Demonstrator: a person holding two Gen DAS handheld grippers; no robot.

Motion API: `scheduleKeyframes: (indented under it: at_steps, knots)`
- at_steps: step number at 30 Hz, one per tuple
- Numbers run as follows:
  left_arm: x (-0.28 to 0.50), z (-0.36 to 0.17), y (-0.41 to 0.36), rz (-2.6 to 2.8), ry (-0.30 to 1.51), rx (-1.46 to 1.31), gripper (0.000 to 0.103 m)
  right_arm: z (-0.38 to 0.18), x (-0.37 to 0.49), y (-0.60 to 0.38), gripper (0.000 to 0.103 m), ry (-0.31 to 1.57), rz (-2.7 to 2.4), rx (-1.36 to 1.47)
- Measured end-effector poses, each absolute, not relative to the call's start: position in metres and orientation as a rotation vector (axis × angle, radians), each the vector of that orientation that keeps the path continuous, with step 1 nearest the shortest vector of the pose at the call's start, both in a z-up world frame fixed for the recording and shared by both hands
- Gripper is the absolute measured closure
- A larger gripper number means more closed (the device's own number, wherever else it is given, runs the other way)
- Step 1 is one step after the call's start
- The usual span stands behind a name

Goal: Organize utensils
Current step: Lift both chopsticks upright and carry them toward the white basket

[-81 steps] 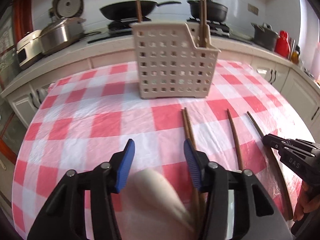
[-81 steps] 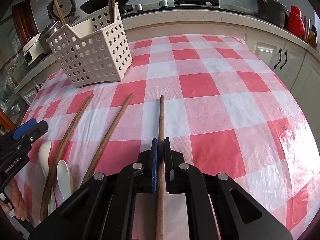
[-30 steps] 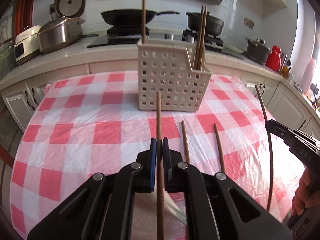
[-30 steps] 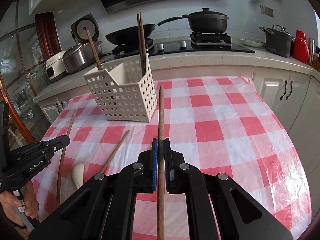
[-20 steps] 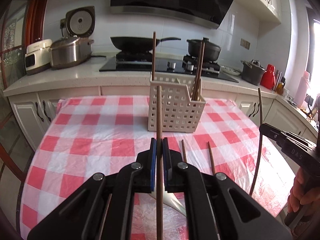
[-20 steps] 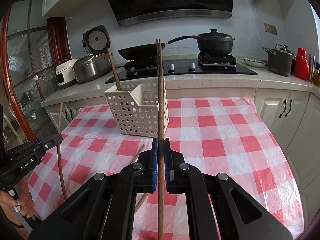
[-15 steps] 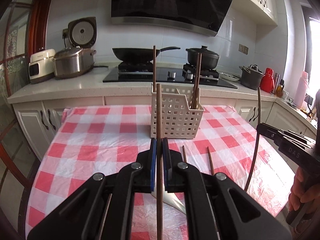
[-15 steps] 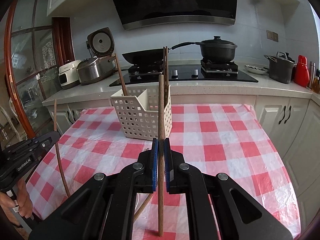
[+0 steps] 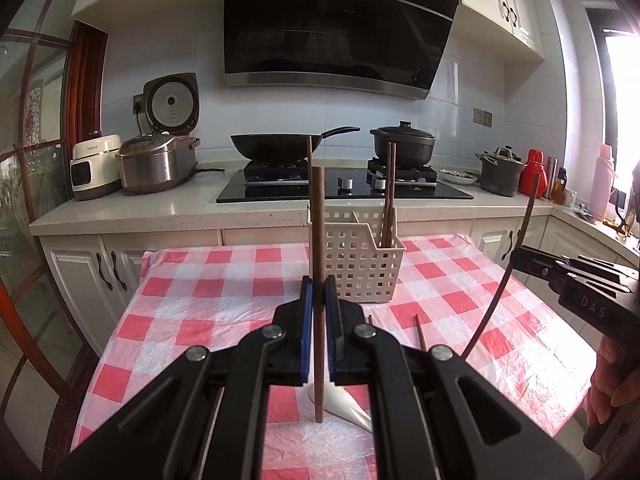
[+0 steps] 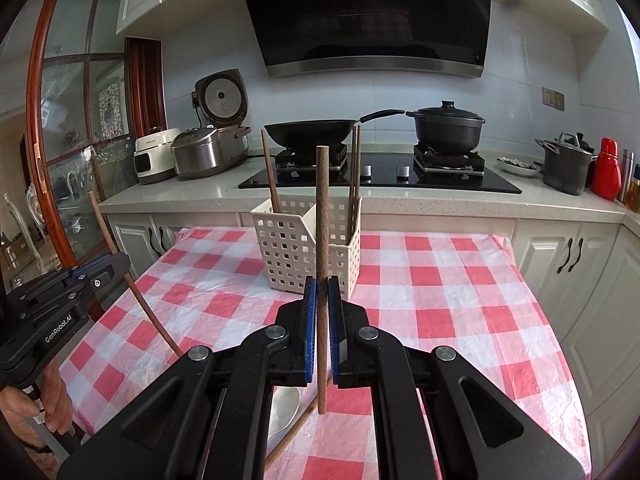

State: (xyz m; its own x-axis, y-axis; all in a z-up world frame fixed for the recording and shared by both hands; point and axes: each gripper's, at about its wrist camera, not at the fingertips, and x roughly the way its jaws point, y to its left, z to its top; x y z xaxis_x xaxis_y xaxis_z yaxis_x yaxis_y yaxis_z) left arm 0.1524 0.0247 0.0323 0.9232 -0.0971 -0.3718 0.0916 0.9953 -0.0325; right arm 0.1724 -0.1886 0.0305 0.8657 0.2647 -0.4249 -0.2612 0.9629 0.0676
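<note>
Pinching a brown wooden chopstick (image 9: 319, 240) upright, your left gripper (image 9: 319, 296) has its blue pads pressed together on the stick, well above the table. The stick's lower end hangs over a white spoon (image 9: 340, 402) that lies on the checked tablecloth (image 9: 200, 280). Your right gripper (image 10: 321, 300) clamps a second chopstick (image 10: 322, 220) the same way, upright between its closed pads, with its lower tip in the air over the cloth.

Beyond both sticks stands the white perforated basket (image 9: 360, 264), on the far half of the table and split by a wall into two compartments. One chopstick (image 10: 270, 172) leans in its left compartment, and a pair (image 10: 355, 168) stands at the right side. Two more chopsticks (image 9: 419, 332) lie flat on the cloth between your left gripper and the basket, partly hidden behind the gripper body.

In the left wrist view your right gripper comes in from the right edge with its stick curving upward. Behind the table runs a white counter (image 9: 140, 212) with a black hob, a wok (image 9: 276, 146), a lidded black pot (image 9: 402, 144) and rice cookers (image 9: 156, 160).
</note>
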Motion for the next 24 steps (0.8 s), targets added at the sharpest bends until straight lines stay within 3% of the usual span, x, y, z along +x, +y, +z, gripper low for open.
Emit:
scheduleKeyframes:
  at_steps: [24]
  knots:
    - [0.158,0.057,0.022,-0.091,0.336,0.021,0.097,0.058,0.179,-0.179,0.097,0.383,0.294,-0.017]
